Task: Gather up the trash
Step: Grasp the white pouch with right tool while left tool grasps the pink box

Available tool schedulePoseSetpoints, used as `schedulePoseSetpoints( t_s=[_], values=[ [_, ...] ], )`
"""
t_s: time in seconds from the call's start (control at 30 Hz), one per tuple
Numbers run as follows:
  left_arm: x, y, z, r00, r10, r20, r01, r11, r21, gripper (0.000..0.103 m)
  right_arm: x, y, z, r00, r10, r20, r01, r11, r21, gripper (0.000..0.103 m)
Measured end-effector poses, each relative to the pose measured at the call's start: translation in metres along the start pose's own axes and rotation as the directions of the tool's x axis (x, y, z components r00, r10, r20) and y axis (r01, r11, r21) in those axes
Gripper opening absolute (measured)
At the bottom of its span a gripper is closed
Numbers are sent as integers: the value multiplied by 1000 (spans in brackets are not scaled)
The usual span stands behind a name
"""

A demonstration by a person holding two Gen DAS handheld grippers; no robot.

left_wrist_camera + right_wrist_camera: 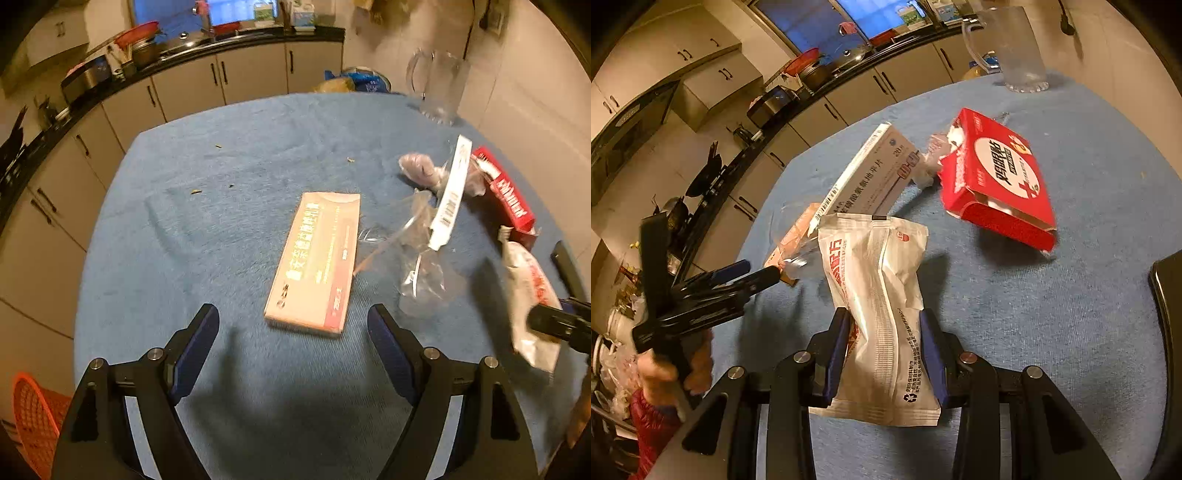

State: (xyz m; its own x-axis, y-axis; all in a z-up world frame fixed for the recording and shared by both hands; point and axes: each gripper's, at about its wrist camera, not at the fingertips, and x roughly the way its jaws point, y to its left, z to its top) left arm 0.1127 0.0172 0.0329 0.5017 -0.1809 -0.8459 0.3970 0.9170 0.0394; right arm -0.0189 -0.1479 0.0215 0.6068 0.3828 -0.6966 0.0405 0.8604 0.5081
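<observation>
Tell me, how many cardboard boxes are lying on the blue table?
3. A pink box lies flat mid-table, ahead of the left gripper. A white box leans up behind the clear plastic. A red box sits furthest right. Others may be hidden.

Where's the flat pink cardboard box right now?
In the left wrist view, the flat pink cardboard box lies on the blue tablecloth, just ahead of the open left tongs, with crumpled clear plastic wrap to its right.
</observation>
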Motion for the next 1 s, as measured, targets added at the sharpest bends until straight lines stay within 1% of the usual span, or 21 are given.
schedulePoseSetpoints(
  t_s=[0.13,0.17,0.2,0.23,0.27,0.33,0.4,0.5,0.63,0.77,0.83,0.87,0.9,1.0],
  values=[
    [16,-3,6,1000,27,-5,-27,1000,14,81,2,-7,2,1000,12,-4,-12,1000,21,42],
    [17,-2,6,999,39,-7,-39,999,4,76,2,-7,1,1000,20,-6,-20,1000,22,42],
    [17,0,4,999,40,-8,-40,999,-9,66,1,-7,1,1000,24,-5,-24,1000,21,42],
    [17,1,3,999,30,-13,-31,999,-16,52,-1,-6,0,1000,26,-2,-26,1000,16,42],
    [17,2,0,1000,21,-21,-22,999,-28,53,-2,-4,-1,1000,27,0,-27,1000,13,42],
    [10,5,-7,999,41,-12,-42,998,-43,53,-3,-1,-2,999,33,-2,-33,999,8,42],
    [2,7,-17,999,46,-1,-46,998,-51,53,-4,2,-3,999,38,-1,-38,999,2,42],
    [-17,10,-39,999,37,10,-36,997,-74,53,-5,12,-8,999,52,-8,-53,998,-19,42],
    [-44,8,-84,999,31,21,-29,996,-89,53,-3,27,-19,997,67,-30,-69,996,-56,42],
    [-61,6,-119,1000,15,15,-14,996,-86,54,6,41,-28,995,73,-62,-78,993,-89,42],
    [-68,3,-130,1000,18,16,-18,998,-58,63,10,46,-32,995,72,-73,-79,992,-98,42],
    [-72,3,-134,999,31,24,-29,998,-52,66,12,47,-33,995,72,-76,-79,992,-98,42],
    [-78,3,-135,998,47,44,-45,998,-41,69,13,48,-34,994,72,-77,-80,992,-98,42],
    [-87,6,-125,996,54,75,-51,998,-32,75,13,50,-33,995,71,-68,-77,993,-92,42]
  ],
)
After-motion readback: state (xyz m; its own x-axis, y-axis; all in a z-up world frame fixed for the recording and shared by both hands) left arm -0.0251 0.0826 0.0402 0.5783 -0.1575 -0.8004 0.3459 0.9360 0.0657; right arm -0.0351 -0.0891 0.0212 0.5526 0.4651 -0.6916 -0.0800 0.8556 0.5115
